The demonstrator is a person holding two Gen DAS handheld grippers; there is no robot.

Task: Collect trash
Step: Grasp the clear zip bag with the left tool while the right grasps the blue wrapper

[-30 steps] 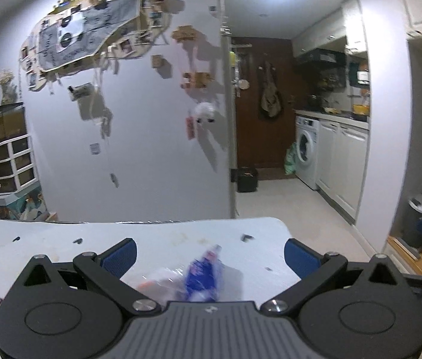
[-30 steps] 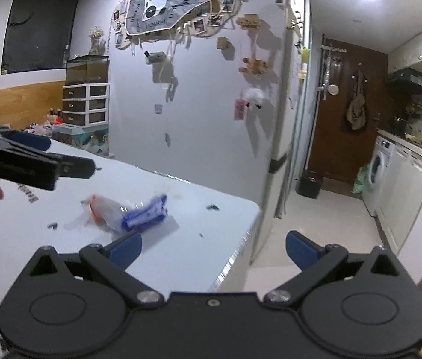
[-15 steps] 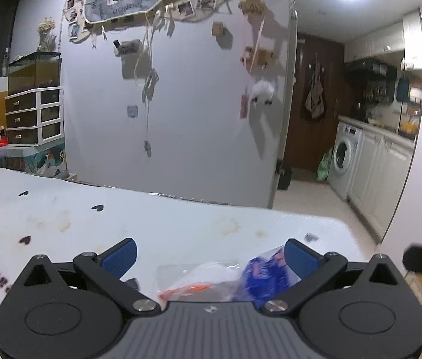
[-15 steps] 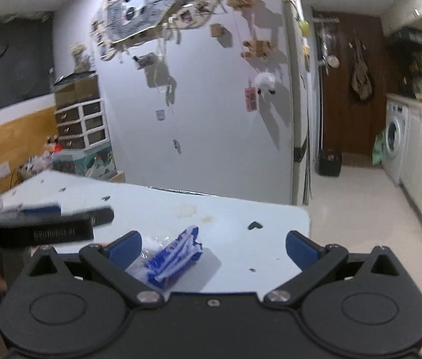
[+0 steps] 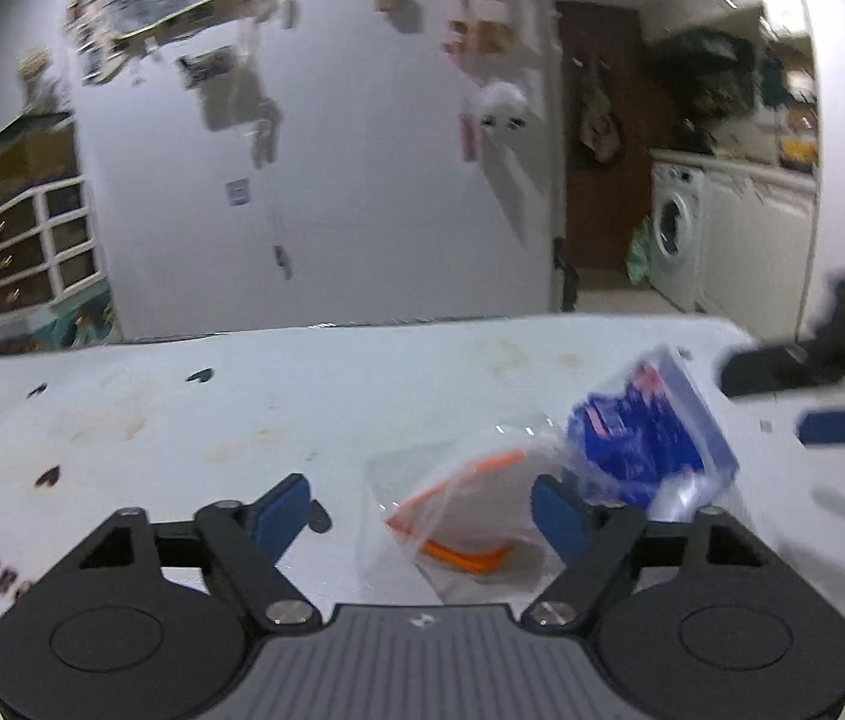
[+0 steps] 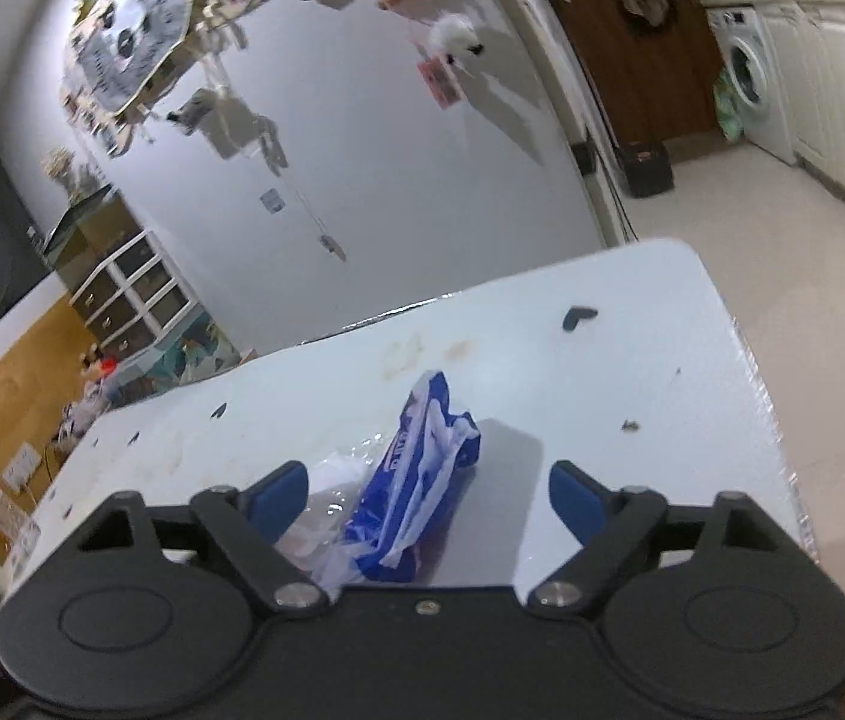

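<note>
Two grippers are closing on one heap of trash near the right corner of the white table [image 6: 632, 372]: the left gripper [image 5: 422, 510] has the clear bag with orange trim [image 5: 464, 516] between its jaws, the right gripper [image 6: 428, 498] the blue wrapper [image 6: 422, 480], and neither seems to press on anything yet. Both should probably pinch low into the film without dragging it off the edge. Stains and dark specks mark the tabletop; a decorated wall [image 5: 362, 180] and a washing machine [image 6: 746, 78] stand beyond.

Wrapper [image 6: 416, 480] on table [image 6: 632, 396], touching plastic bag [image 5: 464, 516] beside it.
</note>
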